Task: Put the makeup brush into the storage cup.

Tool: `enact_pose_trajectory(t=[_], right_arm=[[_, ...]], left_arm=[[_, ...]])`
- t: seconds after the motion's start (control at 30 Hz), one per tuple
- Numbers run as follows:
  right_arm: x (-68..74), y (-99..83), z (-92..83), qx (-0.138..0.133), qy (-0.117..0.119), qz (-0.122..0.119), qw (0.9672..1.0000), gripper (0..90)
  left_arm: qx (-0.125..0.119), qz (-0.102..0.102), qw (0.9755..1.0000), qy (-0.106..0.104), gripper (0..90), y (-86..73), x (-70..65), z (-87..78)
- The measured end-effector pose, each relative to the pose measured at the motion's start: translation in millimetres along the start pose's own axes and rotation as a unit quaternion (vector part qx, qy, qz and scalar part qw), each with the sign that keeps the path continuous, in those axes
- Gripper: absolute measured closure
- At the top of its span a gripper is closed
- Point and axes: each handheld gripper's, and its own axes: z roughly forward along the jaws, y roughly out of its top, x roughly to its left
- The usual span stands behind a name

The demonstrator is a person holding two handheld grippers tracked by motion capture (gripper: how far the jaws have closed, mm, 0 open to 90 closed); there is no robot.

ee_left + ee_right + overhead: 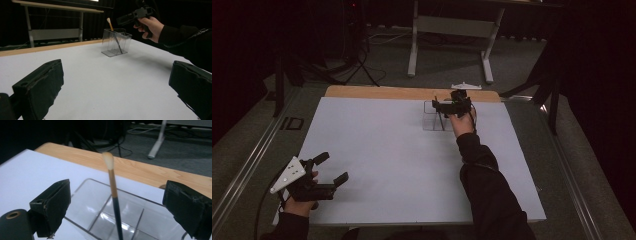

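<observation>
Wide white sheet-covered table (377, 165) w/ a light wood strip (377, 92) showing along its far edge. Near the far edge, right of centre, sits a clear acrylic box organiser (432, 121) w/ inner dividers, standing flat on the white top. Inside it, a thin makeup brush (113, 192), dark handle, tan ferrule, pale tip, leans upright in one compartment. Table itself stands on grey carpet floor (532, 65).

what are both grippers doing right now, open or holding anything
Left gripper: jaws open, holding nothing.
Right gripper: jaws open around the brush, not gripping it.
</observation>
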Motion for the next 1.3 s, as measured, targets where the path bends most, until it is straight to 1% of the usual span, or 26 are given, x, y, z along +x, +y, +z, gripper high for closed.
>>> enact_pose_trajectory(t=[0.13,0.17,0.2,0.27,0.4,0.57,0.63,0.83,0.93,1.17,1.23,1.3], right_arm=[[1.0,3.0,-4.5,0.0,0.001,-0.003,1.0,7.9],[1.0,3.8,-5.7,0.0,0.008,-0.001,1.0,7.9],[1.2,4.7,-6.9,0.0,0.007,-0.002,1.0,7.9],[0.7,6.4,-9.5,0.001,0.013,-0.001,0.9999,7.9],[-0.8,8.6,-14.6,0.002,0.016,0.003,0.9999,7.9],[-1.6,9.9,-21.1,0.003,0.016,0.0,0.9999,7.9],[-2.0,10.7,-23.6,0.003,0.017,0.004,0.9999,7.9],[0.8,14.2,-32.1,-0.002,0.024,-0.001,0.9997,7.9],[2.3,14.5,-35.3,0.0,0.029,-0.002,0.9996,7.9],[0.7,12.6,-43.6,-0.004,0.031,0.002,0.9995,7.9],[1.2,12.0,-46.1,-0.004,0.03,-0.001,0.9996,8.0],[2.2,11.5,-48.4,-0.003,0.035,0.0,0.9994,8.0]], left_arm=[[0.0,-0.001,1.0,0.001,0.0,-0.1,0.0,-0.1],[0.0,0.0,1.0,0.0,0.0,0.0,0.0,-0.2],[0.0,0.0,1.0,0.001,0.0,0.0,0.0,-0.3],[0.0,0.0,1.0,0.001,0.0,0.1,-0.1,-0.3],[0.0,0.001,1.0,0.0,0.0,0.0,-0.4,-0.1],[0.0,0.0,1.0,0.0,0.0,0.0,-0.4,-0.4],[0.0,0.001,1.0,0.0,0.0,0.0,-0.6,-0.3],[0.0,0.001,1.0,0.001,0.0,0.0,-1.0,0.2],[-0.002,0.003,1.0,0.003,0.0,0.3,-0.8,-0.3],[-0.003,0.0,1.0,0.003,0.0,-0.6,-1.0,-0.9],[-0.003,0.001,1.0,0.004,0.0,-0.6,-1.1,-1.3],[-0.002,0.0,1.0,0.004,0.0,-0.7,-1.0,-1.5]])
